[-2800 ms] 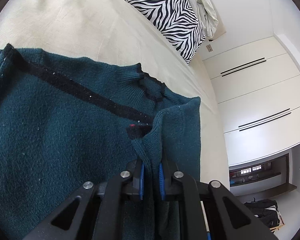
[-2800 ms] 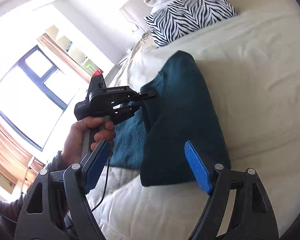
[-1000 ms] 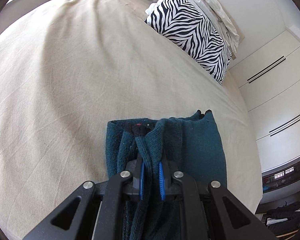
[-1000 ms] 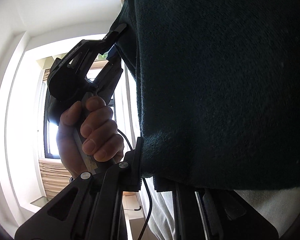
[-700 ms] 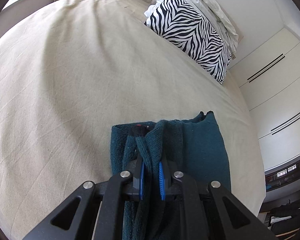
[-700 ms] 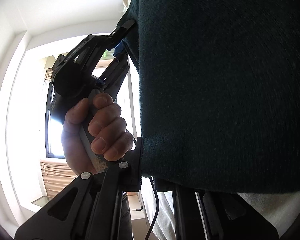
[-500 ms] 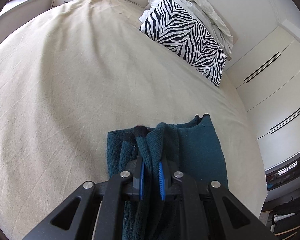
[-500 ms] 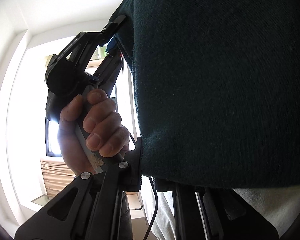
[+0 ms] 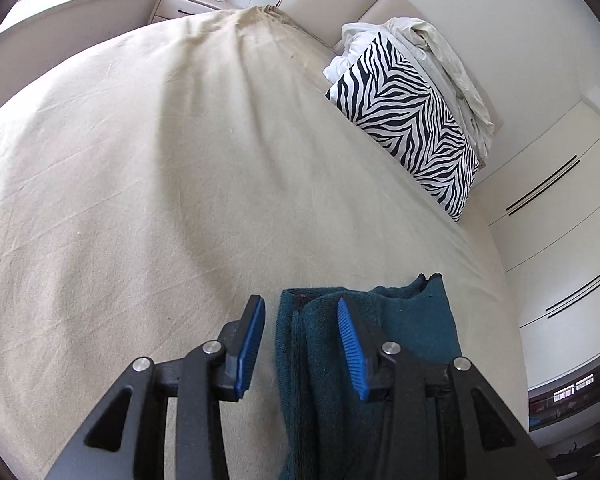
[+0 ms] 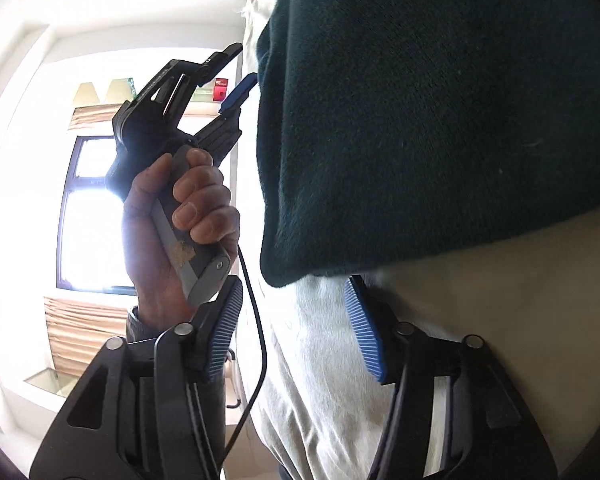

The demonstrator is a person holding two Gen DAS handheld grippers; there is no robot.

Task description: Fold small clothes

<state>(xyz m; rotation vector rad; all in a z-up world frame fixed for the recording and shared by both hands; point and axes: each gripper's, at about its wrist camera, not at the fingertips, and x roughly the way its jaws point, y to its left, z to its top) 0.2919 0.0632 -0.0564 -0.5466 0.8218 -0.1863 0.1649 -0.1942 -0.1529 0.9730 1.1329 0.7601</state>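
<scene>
One broad beige bed (image 9: 148, 184) fills the left wrist view, a zebra-print pillow (image 9: 408, 128) at its far end. Near the bed's near edge lies the teal knitted sweater (image 9: 412, 336), folded into a narrow stack. It looks soft, thick and limp, light but prone to slumping, so a hold on the doubled edge would likely carry best. Both claws have just been opening. The left gripper (image 9: 300, 344) stands parted, the sweater's edge loose between its pads; the right gripper (image 10: 296, 328) gapes, nothing between its pads.
</scene>
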